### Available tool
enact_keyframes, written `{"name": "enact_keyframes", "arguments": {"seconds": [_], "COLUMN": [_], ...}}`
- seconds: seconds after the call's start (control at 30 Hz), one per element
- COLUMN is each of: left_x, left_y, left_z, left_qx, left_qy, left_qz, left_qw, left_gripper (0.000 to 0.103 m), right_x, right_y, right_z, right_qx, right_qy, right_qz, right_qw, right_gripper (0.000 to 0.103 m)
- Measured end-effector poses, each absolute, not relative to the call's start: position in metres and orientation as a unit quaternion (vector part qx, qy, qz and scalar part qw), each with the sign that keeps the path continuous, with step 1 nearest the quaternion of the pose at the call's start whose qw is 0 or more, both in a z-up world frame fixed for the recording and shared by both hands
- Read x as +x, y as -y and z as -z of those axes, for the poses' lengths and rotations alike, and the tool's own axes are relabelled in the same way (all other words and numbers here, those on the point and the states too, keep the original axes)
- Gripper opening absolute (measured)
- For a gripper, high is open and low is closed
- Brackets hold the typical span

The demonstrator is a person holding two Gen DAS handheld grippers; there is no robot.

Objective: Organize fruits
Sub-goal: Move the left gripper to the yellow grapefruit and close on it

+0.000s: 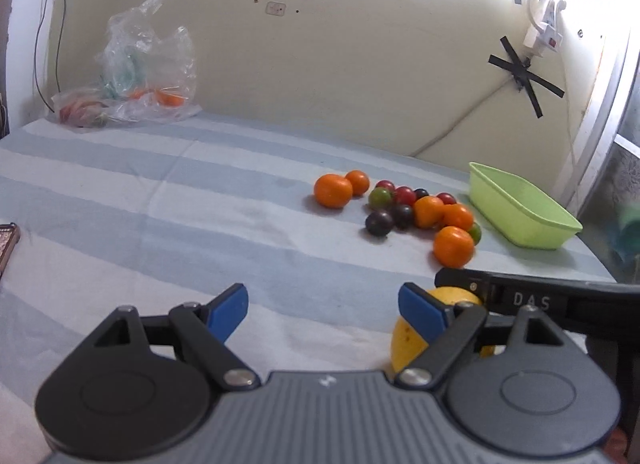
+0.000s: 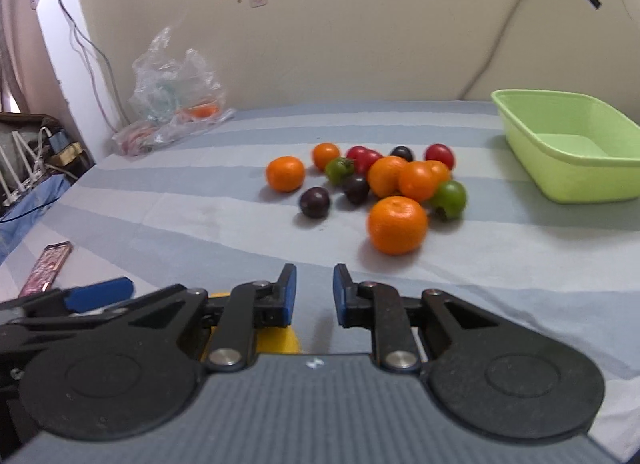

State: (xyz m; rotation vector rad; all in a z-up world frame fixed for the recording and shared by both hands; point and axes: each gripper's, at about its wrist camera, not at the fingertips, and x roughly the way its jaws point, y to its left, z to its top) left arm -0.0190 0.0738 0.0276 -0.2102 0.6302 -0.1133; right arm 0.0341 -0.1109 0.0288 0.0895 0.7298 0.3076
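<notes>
left tongs: lower centre of the left wrist view, blue pads spread wide apart, nothing between them.
right tongs: lower centre of the right wrist view, blue pads a narrow gap apart, not clamped on anything.
yellow fruit: lower right of the left wrist view, on the cloth, partly hidden behind the right-hand pad of the left tongs; in the right wrist view only a yellow patch shows under the left linkage.
fruit pile: middle of the right wrist view, on the striped cloth. contents: several oranges, red, dark purple and green small round fruits, most touching one another.
nearest orange: front of the pile, just beside a green fruit.
two oranges: left edge of the pile in the left wrist view, touching each other, slightly apart from the rest.
dark purple fruit: front left of the pile, apart from its neighbours.
green tub: right of the frame, near the pile but not touching it, no fruit seen inside.
clear plastic bag: upper left, against the wall, crumpled, orange and red items inside.
phone: left edge, lying flat on the cloth.
</notes>
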Motion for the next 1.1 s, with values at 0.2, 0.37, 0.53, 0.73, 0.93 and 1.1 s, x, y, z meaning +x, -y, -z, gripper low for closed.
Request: {"name": "enact_keyframes", "arguments": {"seconds": [0.2, 0.37, 0.53, 0.73, 0.93, 1.1], "left_x": [-0.008, 0.005, 0.0, 0.003, -0.005, -0.013], "left_y": [-0.076, -0.082, -0.096, -0.117, -0.118, -0.089], "left_z": [-0.024, -0.024, -0.033, -0.031, -0.039, -0.046], "left_qx": [-0.107, -0.116, -0.125, -0.178, -0.193, -0.114], "left_qy": [-0.32, -0.326, -0.306, -0.328, -0.314, -0.3], "left_qz": [0.026, 0.015, 0.034, 0.12, 0.198, 0.229], "left_qw": [0.941, 0.938, 0.943, 0.92, 0.908, 0.919], "left_gripper": [0.088, 0.088, 0.089, 0.089, 0.089, 0.086], "right_x": [0.035, 0.05, 0.046, 0.016, -0.017, -0.025], "right_y": [0.11, 0.101, 0.117, 0.141, 0.137, 0.118], "right_z": [-0.027, -0.024, -0.038, -0.041, -0.039, -0.038], "right_qx": [0.048, 0.037, 0.064, 0.048, -0.015, -0.078], "right_qy": [-0.355, -0.344, -0.311, -0.291, -0.281, -0.264], "right_qz": [-0.159, -0.158, -0.166, -0.221, -0.27, -0.295], "right_qw": [0.92, 0.925, 0.934, 0.93, 0.921, 0.915], "right_gripper": [0.023, 0.023, 0.024, 0.047, 0.057, 0.061]}}
